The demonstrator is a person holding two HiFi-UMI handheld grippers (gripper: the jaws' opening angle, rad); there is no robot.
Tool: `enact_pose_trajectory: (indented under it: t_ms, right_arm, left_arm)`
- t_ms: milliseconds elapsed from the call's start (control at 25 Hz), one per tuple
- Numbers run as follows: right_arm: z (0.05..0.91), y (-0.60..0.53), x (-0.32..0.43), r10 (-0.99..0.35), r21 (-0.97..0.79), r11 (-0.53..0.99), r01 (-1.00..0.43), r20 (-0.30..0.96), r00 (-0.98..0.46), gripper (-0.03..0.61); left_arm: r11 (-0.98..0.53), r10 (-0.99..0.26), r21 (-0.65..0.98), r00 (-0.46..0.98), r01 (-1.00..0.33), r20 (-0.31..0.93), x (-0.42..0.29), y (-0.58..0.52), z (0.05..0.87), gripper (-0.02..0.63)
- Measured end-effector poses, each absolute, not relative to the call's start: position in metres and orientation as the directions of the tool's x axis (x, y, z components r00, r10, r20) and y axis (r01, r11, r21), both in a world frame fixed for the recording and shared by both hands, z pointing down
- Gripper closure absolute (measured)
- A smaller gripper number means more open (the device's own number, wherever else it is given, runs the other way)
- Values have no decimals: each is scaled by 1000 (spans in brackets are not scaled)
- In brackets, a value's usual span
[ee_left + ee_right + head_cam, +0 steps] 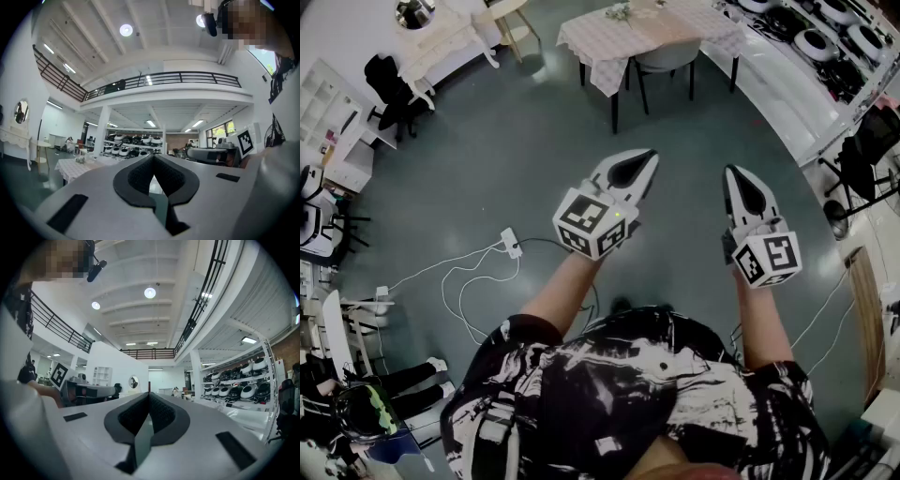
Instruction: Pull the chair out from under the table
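Your left gripper (pixel 649 155) and your right gripper (pixel 733 172) are both held out in front of you above the bare grey-green floor (pixel 487 159), well apart from each other and each pointing roughly level toward the far end of the room. In the left gripper view the two dark ribbed pads come together at their tips with nothing between them, so that tool is closed and empty. The right gripper view shows the same: pads pressed tip to tip, gripping nothing. The grey chair (pixel 667 58) stands well ahead of both tools, tucked under the near side of the square table draped in a pale checked cloth (pixel 600 56), its seat back just below the cloth's edge and its thin dark legs showing beneath. Neither gripper touches the chair or the table. That same table appears low at the left in the left gripper view (pixel 70 168). On the floor to your left lies a white power strip (pixel 512 246) with thin white cables (pixel 455 281) looping away from it.
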State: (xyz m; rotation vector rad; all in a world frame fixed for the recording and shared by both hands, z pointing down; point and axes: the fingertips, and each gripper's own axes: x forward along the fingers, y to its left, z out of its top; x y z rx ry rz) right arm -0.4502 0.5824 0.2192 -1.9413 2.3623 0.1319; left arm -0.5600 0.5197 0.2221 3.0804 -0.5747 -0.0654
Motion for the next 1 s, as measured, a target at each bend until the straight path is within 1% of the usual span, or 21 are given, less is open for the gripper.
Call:
enact_pose_trajectory:
  t_ms: [200,520,600,680,720,760,800,840,920,1000]
  right_arm:
    - [218,579,-440,-973,15,196,-980,-117,-197,580]
    - [215,577,-447,-973,15,202,-979,-115,-202,580]
    - [212,577,-447,-966,-4,224,-975,-135,-221,580]
    - [205,578,-448,-945,-41,277,-960,-191,-264,578]
    - [200,579,-448,-930,-58,303,-951,-236,-281,448]
    - [192,580,-446,-912,-65,315,-947,-295,-284,168]
    - [182,583,-443,-894,-57,309,-949,-358,-270,66]
    - [174,587,-440,-878,-35,287,-957,-409,-249,3]
    - [165,592,-438,-867,14,244,-970,-445,-224,3]
    - [162,590,-436,-871,33,235,-972,-436,-225,2]
  left_arm:
    - [-933,-359,13,933,-358,-41,-550,517,220,614]
    - [-933,-360,20,932,-360,-40,-557,515,219,614]
    - [-933,-361,22,932,-360,-39,-557,514,219,614]
    - [-932,-362,23,931,-362,-39,-557,515,220,614]
    - [-932,-364,23,931,-363,-39,-557,515,221,614]
    - [-931,-365,23,930,-364,-40,-557,515,222,614]
    - [-931,-366,24,930,-365,-41,-558,515,223,614]
    - [-930,-368,25,929,-367,-41,-559,515,223,614]
    - [-929,-370,27,928,-370,-42,-560,515,223,614]
    - [-928,-373,29,927,-372,-42,-558,513,221,614]
